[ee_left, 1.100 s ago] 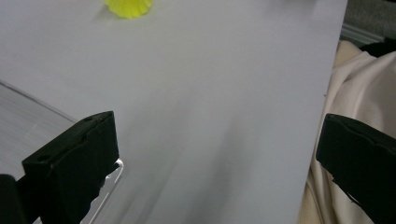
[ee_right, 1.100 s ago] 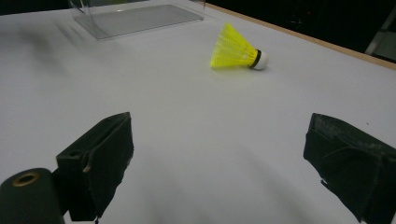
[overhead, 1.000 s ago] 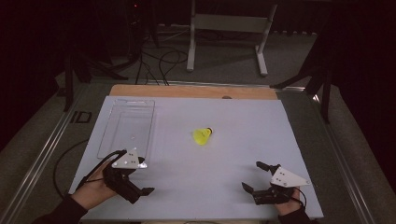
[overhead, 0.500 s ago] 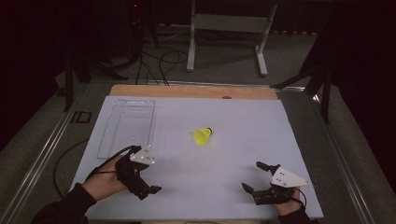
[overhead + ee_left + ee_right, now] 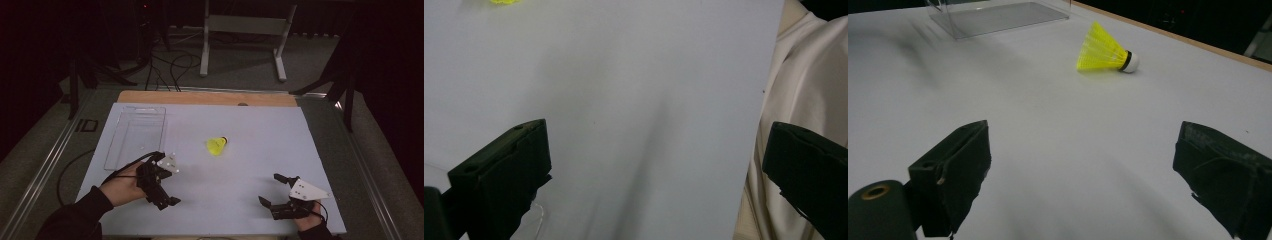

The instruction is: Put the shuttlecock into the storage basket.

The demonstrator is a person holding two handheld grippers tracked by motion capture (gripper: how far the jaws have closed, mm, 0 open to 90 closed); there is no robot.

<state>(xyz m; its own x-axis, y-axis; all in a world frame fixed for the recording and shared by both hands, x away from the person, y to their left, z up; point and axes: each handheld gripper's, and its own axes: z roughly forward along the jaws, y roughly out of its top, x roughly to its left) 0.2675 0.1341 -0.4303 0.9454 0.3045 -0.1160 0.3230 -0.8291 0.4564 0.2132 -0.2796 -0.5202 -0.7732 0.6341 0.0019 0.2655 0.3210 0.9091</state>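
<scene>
White table (image 5: pixel 250 165) in a dark room. Left gripper (image 5: pixel 162 182), jaws spread and empty; yellow shuttlecock (image 5: pixel 217 145) lies ahead of both grippers, on its side, cork pointing away-right. Right gripper (image 5: pixel 272 192), jaws apart, empty.

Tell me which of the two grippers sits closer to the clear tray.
The left gripper, at the table's near left, just past the clear tray's near end. The right gripper sits at the near right, well away from it.

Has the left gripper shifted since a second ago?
Yes. In the high view the left gripper has moved right and slightly forward, toward the yellow shuttlecock, judged against the clear tray beside it. Its jaws stand open.
</scene>
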